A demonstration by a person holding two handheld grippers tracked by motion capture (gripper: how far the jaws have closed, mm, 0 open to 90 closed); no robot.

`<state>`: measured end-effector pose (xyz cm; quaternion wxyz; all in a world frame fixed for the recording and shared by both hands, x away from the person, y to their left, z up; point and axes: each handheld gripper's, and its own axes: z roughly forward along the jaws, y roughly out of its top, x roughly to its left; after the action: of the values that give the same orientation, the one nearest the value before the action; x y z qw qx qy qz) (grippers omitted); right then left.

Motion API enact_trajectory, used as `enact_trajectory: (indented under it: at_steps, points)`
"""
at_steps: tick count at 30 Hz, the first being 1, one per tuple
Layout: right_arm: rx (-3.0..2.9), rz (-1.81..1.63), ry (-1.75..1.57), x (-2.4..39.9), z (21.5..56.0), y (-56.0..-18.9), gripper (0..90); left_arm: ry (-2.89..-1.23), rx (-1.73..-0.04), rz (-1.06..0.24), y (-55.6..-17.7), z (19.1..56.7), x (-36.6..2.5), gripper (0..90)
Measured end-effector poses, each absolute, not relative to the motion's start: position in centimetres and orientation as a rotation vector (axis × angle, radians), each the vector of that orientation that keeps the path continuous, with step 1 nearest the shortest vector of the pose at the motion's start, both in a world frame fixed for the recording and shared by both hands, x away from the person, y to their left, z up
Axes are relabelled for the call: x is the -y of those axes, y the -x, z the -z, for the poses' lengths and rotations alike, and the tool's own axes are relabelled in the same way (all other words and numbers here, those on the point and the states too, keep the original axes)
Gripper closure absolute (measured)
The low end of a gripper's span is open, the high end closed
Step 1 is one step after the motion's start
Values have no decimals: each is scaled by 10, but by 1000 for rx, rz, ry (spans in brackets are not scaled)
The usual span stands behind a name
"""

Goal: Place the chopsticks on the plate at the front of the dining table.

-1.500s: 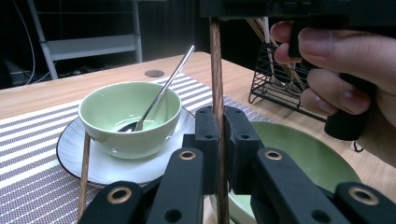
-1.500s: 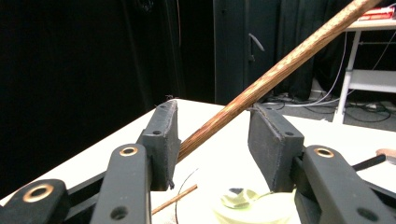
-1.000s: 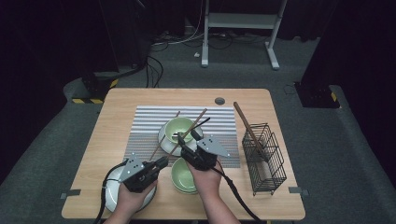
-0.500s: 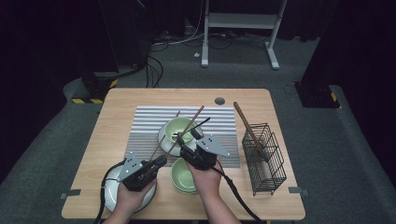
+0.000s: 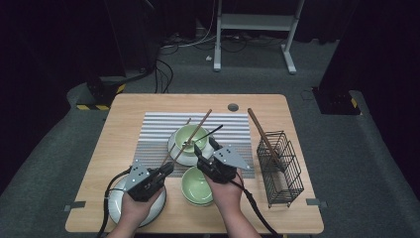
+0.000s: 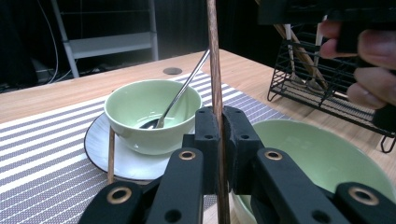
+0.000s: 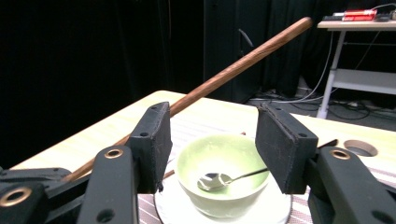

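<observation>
From above, the left gripper (image 5: 166, 170) clamps a wooden chopstick (image 5: 194, 133) slanting over the bowl (image 5: 191, 138) on its saucer.

Its own view: the stick could clip that bowl's spoon (image 6: 180, 93).

The right gripper (image 7: 210, 147) gapes empty, with room toward the rack (image 5: 281, 166).

- High view: fixed overhead, faces forward and down across the table (image 5: 148, 106), distant.
- Gripper views: low, close, along each tool's jaws.
- Shared: bowl (image 5: 190, 137) (image 6: 152, 112) (image 7: 223, 163) holding spoon (image 6: 180, 93) (image 7: 224, 178).
</observation>
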<state>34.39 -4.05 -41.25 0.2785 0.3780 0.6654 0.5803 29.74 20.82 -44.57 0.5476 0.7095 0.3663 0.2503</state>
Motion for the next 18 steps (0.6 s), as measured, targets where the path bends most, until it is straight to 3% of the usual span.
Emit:
enact_trajectory:
  at_steps: [18]
  points:
    - [-1793, -1418, -969, 73, 417, -329, 495, -1727, -925, -634, -300, 450, -217, 844]
